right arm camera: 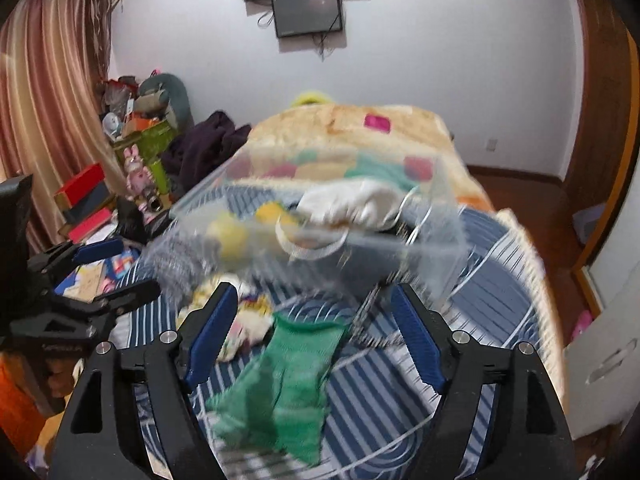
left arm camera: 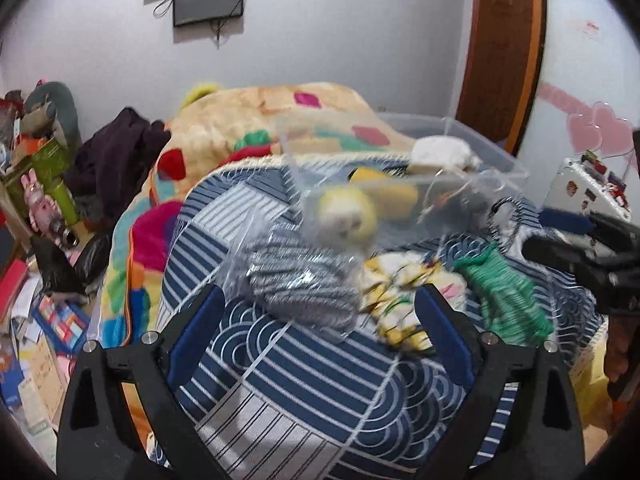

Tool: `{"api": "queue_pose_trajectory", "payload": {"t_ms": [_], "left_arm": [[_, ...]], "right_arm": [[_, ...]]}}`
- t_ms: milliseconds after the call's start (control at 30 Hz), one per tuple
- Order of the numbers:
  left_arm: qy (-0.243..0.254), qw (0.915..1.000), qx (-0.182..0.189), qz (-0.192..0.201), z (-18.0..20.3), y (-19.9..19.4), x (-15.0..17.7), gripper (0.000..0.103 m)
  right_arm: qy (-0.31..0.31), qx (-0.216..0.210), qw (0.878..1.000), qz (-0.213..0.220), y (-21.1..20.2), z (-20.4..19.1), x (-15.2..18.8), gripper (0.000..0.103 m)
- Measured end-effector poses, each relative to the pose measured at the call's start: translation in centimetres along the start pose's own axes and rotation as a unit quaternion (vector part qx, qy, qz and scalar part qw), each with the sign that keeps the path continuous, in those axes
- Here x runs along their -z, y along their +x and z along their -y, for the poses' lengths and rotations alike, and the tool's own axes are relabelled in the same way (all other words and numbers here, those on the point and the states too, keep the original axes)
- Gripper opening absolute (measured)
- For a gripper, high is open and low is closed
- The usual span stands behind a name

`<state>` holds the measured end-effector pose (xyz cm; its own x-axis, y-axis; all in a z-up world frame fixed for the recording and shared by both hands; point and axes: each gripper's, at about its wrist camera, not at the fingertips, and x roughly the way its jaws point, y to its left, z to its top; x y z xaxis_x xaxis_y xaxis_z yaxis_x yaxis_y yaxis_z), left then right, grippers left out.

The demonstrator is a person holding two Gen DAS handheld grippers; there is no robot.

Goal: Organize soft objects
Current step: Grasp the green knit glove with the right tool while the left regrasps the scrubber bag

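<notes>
A bed covered by one blue-and-white patterned quilt point(left arm camera: 304, 364), seen from two hand-held grippers at its near edge. Both views are blurred.

Counted on the quilt: one clear plastic bin point(right arm camera: 320, 216), one grey striped knit piece point(left arm camera: 300, 284), one yellow-and-white patterned cloth point(left arm camera: 396, 300) and one green knit piece point(right arm camera: 288, 380). Inside the bin are one white soft item point(right arm camera: 352, 200) and at least two yellow ones point(right arm camera: 232, 236) (the blur makes an exact count uncertain). Behind the quilt lies one cream blanket point(left arm camera: 280, 116) with coloured patches, and two dark screens point(right arm camera: 308, 4) hang on the wall, one under the other.

The left gripper point(left arm camera: 316, 336) is level above the quilt, its two blue-padded fingers spread wide and holding nothing; the grey striped piece lies just beyond and between the fingertips, with the patterned cloth beside the right finger. The right gripper point(right arm camera: 316, 332) is likewise held low, fingers spread wide and empty, angled down at the green knit piece, which lies on the quilt between them, with the bin farther off. Each gripper appears at the edge of the other's view, so they sit near each other side by side.
</notes>
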<state>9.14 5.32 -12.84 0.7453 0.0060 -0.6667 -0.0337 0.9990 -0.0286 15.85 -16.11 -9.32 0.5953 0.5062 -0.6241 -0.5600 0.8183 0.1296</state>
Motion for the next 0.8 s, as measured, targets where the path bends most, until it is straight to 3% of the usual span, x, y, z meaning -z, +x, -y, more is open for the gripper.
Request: {"api": "queue_pose_trajectory", "payload": {"t_ms": [133, 267, 333, 467, 633, 800], "left_arm": [[-0.012, 0.9994, -0.033, 0.001, -0.4, 1.1, 0.6, 0.097], [-0.017, 0.9989, -0.043, -0.001, -0.6, 2.1, 0.8, 0.096], [-0.022, 0.9988, -0.042, -0.005, -0.8, 2.6, 0.7, 0.091], [-0.04, 0.9985, -0.029, -0.025, -1.3, 4.0, 0.4, 0.08], [-0.052, 0.998, -0.019, -0.032, -1.6, 4.6, 0.4, 0.066], [-0.04, 0.9986, -0.022, -0.027, -0.9, 4.3, 0.7, 0.042]], "right_arm": [[0.021, -0.015, 0.999, -0.039, 1.7, 0.2, 1.9, 0.077], [0.028, -0.025, 0.997, -0.062, 2.3, 0.0, 3.6, 0.077], [0.027, -0.028, 0.997, -0.067, 2.4, -0.2, 3.9, 0.075], [0.021, -0.04, 0.996, -0.074, 2.3, -0.6, 4.4, 0.051], [0.012, -0.044, 0.997, -0.063, 1.9, -0.5, 4.4, 0.037], [0.025, -0.051, 0.997, -0.056, 1.5, -0.1, 4.5, 0.024]]}}
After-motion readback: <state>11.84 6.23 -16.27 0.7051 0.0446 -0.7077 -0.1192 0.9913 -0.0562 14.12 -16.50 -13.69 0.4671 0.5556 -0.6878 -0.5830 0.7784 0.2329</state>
